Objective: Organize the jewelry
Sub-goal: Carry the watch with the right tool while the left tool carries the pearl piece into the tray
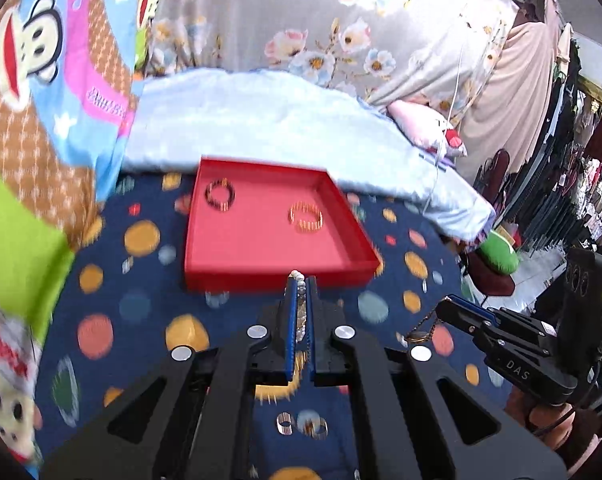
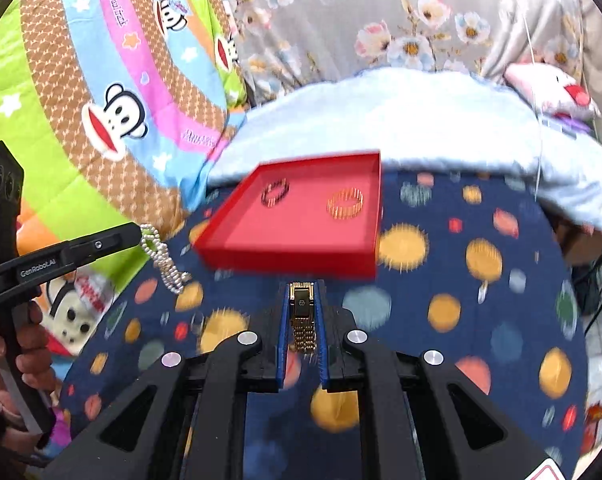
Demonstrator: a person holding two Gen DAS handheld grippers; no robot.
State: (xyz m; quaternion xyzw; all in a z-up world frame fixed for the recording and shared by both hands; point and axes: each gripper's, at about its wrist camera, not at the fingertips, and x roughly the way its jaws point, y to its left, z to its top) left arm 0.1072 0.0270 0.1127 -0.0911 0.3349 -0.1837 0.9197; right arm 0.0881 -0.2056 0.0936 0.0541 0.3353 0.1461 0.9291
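Jewelry tray (image 1: 277,276) (red) on dotted navy cloth (image 1: 141,320), bedding (image 1: 261,120) behind

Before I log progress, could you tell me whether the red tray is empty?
Not empty: the red tray holds a dark bracelet and a gold bracelet.

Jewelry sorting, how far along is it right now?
Done: a dark bracelet and an orange bracelet lie in the red tray. In hand: left gripper holds a pearl strand, right gripper a gold watch. Left: two rings on the cloth.

Black claw (image 1: 299,280), blue pads (image 1: 289,320), silver screws.
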